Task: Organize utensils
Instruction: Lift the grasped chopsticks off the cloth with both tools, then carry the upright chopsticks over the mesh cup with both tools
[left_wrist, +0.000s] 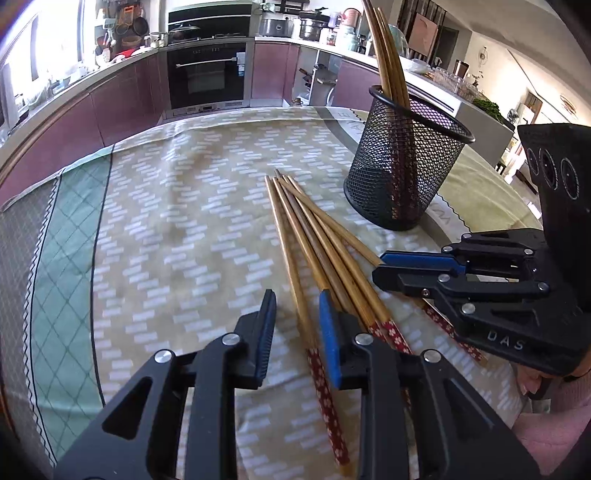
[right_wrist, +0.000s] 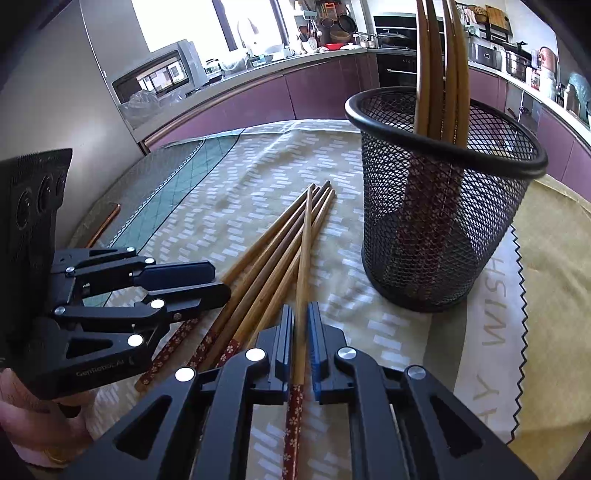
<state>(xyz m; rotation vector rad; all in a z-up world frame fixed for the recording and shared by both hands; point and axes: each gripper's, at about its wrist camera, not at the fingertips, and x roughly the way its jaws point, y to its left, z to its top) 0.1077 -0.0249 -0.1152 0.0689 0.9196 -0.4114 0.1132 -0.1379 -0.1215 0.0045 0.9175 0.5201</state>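
Note:
Several bamboo chopsticks (left_wrist: 321, 243) (right_wrist: 258, 266) with red flowered ends lie fanned on the tablecloth. My left gripper (left_wrist: 297, 306) (right_wrist: 219, 282) is open and low over the pile. One chopstick (left_wrist: 291, 258) runs between its jaws, and the pads do not press on it. My right gripper (right_wrist: 301, 308) (left_wrist: 379, 266) is shut on a single chopstick (right_wrist: 303, 240), which crosses over the others. A black mesh cup (left_wrist: 406, 166) (right_wrist: 443, 221) stands upright behind the pile, with several chopsticks (left_wrist: 388, 55) (right_wrist: 439, 55) standing in it.
A patterned tablecloth (left_wrist: 166, 221) (right_wrist: 229, 177) covers the table, whose far edge is near. Purple kitchen cabinets and an oven (left_wrist: 205, 74) run behind. A hand in a pink sleeve (left_wrist: 546, 413) holds the right gripper, and a hand (right_wrist: 33, 417) holds the left.

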